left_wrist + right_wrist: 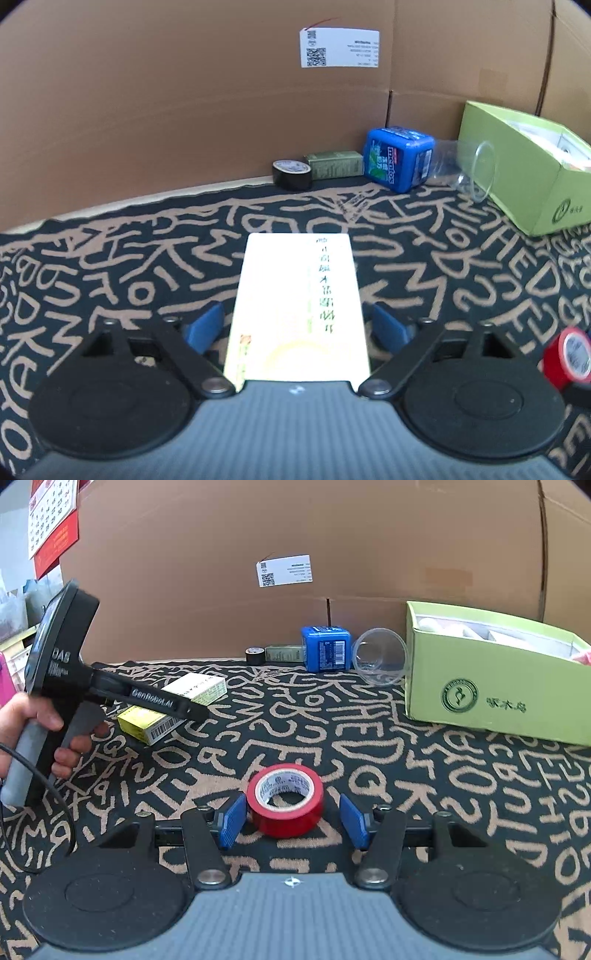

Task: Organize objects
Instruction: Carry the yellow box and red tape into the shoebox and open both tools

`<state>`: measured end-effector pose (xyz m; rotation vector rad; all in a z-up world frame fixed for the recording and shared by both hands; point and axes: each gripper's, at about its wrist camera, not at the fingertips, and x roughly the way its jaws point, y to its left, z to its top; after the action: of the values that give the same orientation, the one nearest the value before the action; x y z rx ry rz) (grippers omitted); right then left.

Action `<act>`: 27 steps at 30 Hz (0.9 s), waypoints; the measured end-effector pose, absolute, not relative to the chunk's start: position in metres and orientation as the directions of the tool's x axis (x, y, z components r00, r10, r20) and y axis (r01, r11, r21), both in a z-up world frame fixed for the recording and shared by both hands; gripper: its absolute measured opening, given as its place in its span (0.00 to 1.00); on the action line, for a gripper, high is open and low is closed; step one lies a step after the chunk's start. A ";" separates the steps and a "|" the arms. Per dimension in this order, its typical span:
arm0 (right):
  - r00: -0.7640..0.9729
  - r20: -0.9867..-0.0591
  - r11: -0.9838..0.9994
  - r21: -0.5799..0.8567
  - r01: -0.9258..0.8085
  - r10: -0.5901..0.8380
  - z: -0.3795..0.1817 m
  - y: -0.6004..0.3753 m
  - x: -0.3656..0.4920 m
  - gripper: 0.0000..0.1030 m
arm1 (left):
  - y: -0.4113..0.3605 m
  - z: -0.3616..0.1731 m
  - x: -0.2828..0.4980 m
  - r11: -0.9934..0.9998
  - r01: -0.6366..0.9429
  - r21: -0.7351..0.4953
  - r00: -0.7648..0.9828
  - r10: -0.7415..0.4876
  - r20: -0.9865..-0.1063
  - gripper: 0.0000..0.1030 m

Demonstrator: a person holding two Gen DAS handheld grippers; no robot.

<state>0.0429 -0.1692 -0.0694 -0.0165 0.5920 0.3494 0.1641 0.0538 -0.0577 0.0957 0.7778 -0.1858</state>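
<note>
Red tape roll, white core label, lies flat on worktop near green box, between right tool pads, untouched. Left tool released, straddling pale-yellow carton.

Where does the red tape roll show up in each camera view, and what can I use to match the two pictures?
Left wrist view: the red tape roll sits at the far right edge, partly cut off.
Right wrist view: the roll lies low in the centre, between the right gripper's open fingers.
Shared landmark: the blue mint box by the cardboard wall.
</note>
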 end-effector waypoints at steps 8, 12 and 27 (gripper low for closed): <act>0.763 -0.562 0.937 0.068 -0.342 0.319 -0.071 -0.157 0.052 0.50 | 0.055 -0.055 0.163 0.973 0.230 0.025 0.705 -0.149 -0.694 0.63; 0.768 -0.548 0.935 0.081 -0.344 0.331 -0.069 -0.159 0.048 0.49 | 0.045 -0.049 0.157 0.966 0.253 0.047 0.693 -0.147 -0.706 0.63; 0.927 -0.329 0.984 0.053 -0.172 0.180 0.000 -0.241 0.033 0.49 | -0.050 0.044 0.120 0.864 0.500 -0.064 0.705 -0.449 -0.548 0.63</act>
<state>0.0333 -0.2413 -0.0004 0.0238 0.3398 0.1801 0.1202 -0.0502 0.0442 0.0916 0.5849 -0.5285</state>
